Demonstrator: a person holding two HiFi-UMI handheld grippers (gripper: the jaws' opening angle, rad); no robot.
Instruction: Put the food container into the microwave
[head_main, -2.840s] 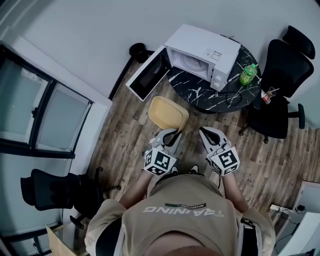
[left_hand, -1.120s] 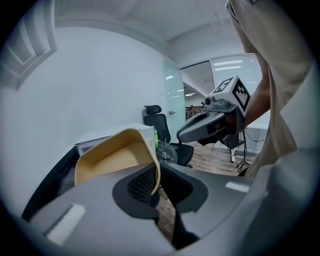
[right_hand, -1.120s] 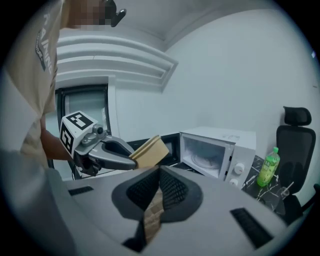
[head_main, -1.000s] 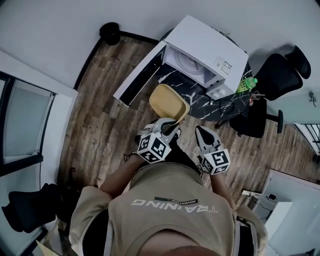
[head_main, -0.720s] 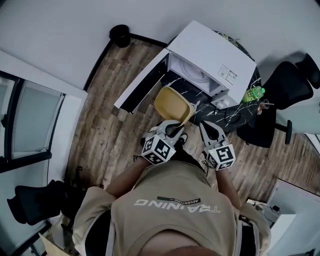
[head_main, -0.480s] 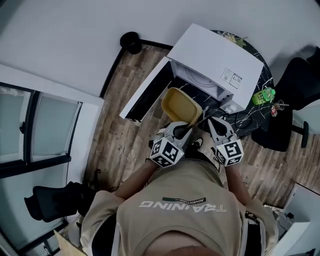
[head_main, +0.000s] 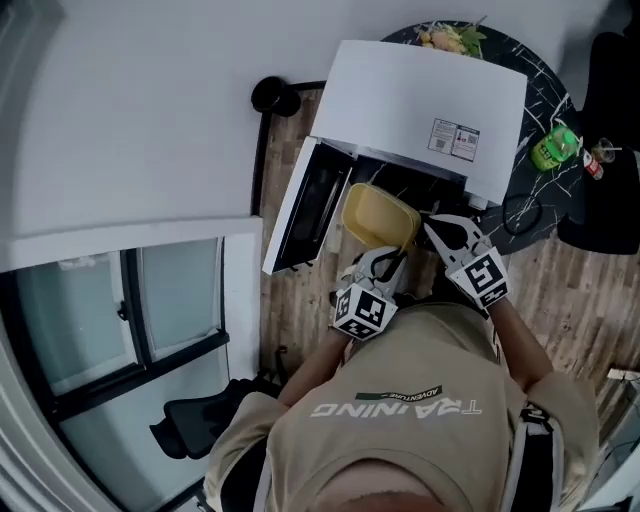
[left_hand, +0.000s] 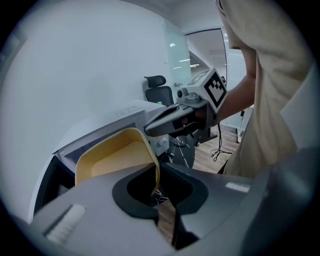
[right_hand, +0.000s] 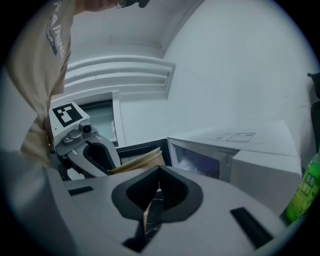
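Left gripper (head_main: 388, 268): fingers clamped on near rim of yellow food container (head_main: 378, 217), so far end can enter first. Container at mouth of open microwave (head_main: 425, 100), not yet inside. Door (head_main: 305, 212) swung aside. Right gripper (head_main: 437, 230): fingers together, empty, just beside container.

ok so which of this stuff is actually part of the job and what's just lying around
For the job:
container
microwave
its open door
left gripper, clamped on the container's rim
right gripper, shut on nothing

Just lying about:
green bottle
cable
black chair
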